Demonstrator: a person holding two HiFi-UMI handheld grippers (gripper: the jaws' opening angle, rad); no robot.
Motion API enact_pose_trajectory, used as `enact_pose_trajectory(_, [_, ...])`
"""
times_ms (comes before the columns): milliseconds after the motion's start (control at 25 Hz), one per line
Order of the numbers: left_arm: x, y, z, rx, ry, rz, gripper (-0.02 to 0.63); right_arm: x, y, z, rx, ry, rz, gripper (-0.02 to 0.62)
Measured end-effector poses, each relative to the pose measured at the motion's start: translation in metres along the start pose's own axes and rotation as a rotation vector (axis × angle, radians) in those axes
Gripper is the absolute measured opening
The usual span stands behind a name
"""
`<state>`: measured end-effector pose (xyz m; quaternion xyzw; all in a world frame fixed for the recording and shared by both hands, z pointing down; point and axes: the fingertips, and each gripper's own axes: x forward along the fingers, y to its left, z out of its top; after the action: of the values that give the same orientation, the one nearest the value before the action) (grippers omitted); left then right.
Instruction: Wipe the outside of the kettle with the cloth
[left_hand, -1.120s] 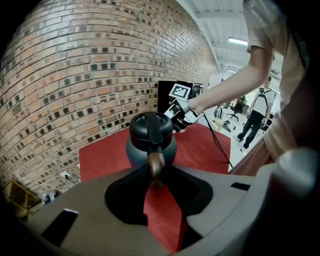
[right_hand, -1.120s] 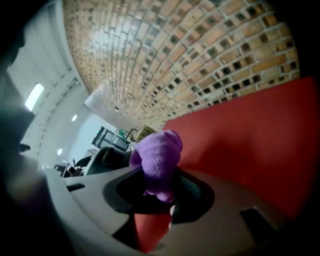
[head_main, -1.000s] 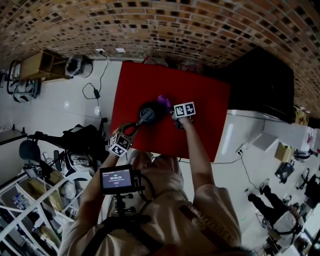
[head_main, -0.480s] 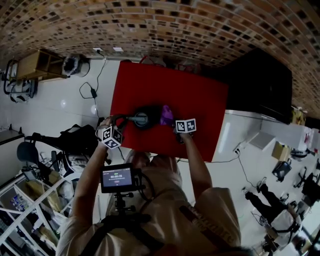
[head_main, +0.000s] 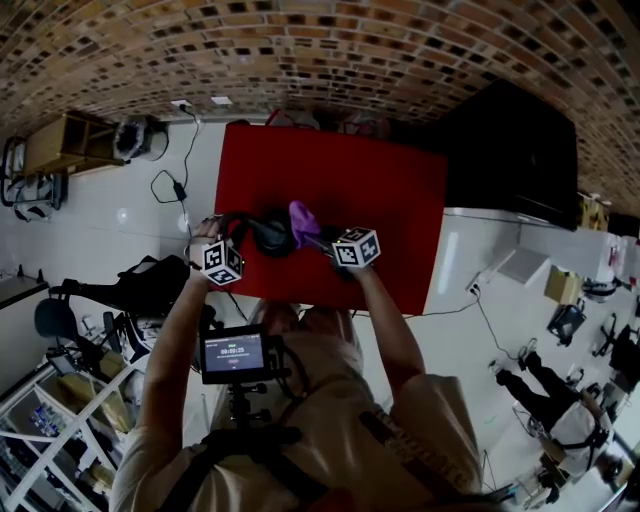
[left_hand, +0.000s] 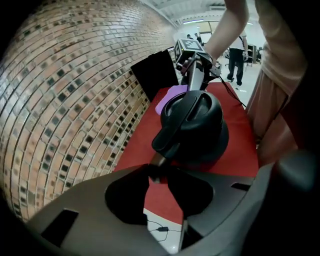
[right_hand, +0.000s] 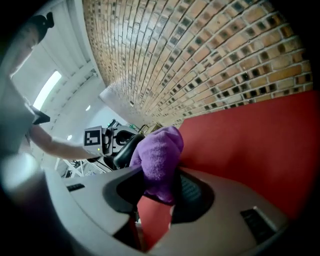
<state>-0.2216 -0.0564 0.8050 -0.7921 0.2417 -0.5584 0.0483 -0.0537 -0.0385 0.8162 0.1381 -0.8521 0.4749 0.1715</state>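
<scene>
In the head view, the kettle (head_main: 268, 233) is seen on the red bench (head_main: 400, 190) between the left gripper (head_main: 230, 240) and the right gripper (head_main: 328, 241), with the cloth (head_main: 303, 220) at its right side. In the left gripper view, the kettle's handle (left_hand: 159, 159) is pinched by narrowly parted fingers (left_hand: 127, 197). In the right gripper view, the cloth is clamped by the fingers (right_hand: 192, 192), with the kettle just beyond.

Your red worktop (head_main: 390, 215) stands against a brick wall (head_main: 300, 60), with a large black panel (head_main: 510, 160) just beside its right end. Off to your left, a wooden shelf (head_main: 65, 145) stands by the wall on the white floor (head_main: 100, 225), and a black cable (head_main: 182, 185) trails near the worktop.
</scene>
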Motion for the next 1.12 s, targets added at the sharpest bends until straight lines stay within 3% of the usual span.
enact_pose_trajectory(160, [-0.010,-0.010,-0.007,0.074,-0.004,0.011,0.117,0.008,-0.004,-0.024,0.153,-0.024,0.019,0.160])
enact_pose_trajectory(320, [-0.010,-0.013,-0.005,0.021,0.003,0.039,0.117,0.027,-0.052,-0.062,0.327,-0.023,-0.079,0.153])
enact_pose_trajectory(400, [-0.009,-0.011,-0.002,0.016,0.021,0.053,0.117,0.043,-0.081,-0.092,0.315,0.092,-0.191,0.154])
enact_pose_trajectory(520, [-0.012,-0.014,-0.008,0.003,0.029,0.066,0.125,0.053,-0.095,-0.113,0.192,0.261,-0.299,0.155])
enact_pose_trajectory(560, [-0.014,-0.015,-0.011,-0.013,0.026,0.065,0.177,0.048,-0.095,-0.107,0.170,0.260,-0.306,0.156])
enact_pose_trajectory(600, [-0.016,-0.016,-0.014,-0.031,0.021,0.065,0.187,0.039,-0.095,-0.095,0.169,0.225,-0.308,0.156])
enact_pose_trajectory(680, [-0.022,-0.017,-0.017,-0.081,-0.002,0.063,0.192,0.009,-0.094,-0.059,0.221,0.069,-0.277,0.156])
enact_pose_trajectory(760, [-0.031,-0.021,-0.018,-0.178,-0.058,0.041,0.192,-0.021,-0.077,-0.015,0.260,-0.106,-0.177,0.156])
enact_pose_trajectory(840, [-0.040,-0.025,-0.018,-0.343,-0.131,0.005,0.192,-0.036,-0.042,0.022,0.208,-0.188,-0.038,0.156])
enact_pose_trajectory(920, [-0.049,-0.019,-0.016,-0.572,-0.220,-0.016,0.192,-0.028,-0.006,0.041,0.117,-0.164,0.082,0.156])
enact_pose_trajectory(1000, [-0.056,-0.008,-0.014,-0.779,-0.294,-0.018,0.192,-0.002,0.016,0.039,0.029,-0.068,0.132,0.158])
enact_pose_trajectory(1040, [-0.057,-0.005,-0.016,-0.842,-0.312,-0.014,0.192,0.010,0.019,0.034,-0.003,-0.008,0.128,0.157])
enact_pose_trajectory(1120, [-0.054,-0.001,-0.018,-0.891,-0.322,-0.011,0.192,0.027,0.007,0.024,0.013,0.070,0.119,0.158])
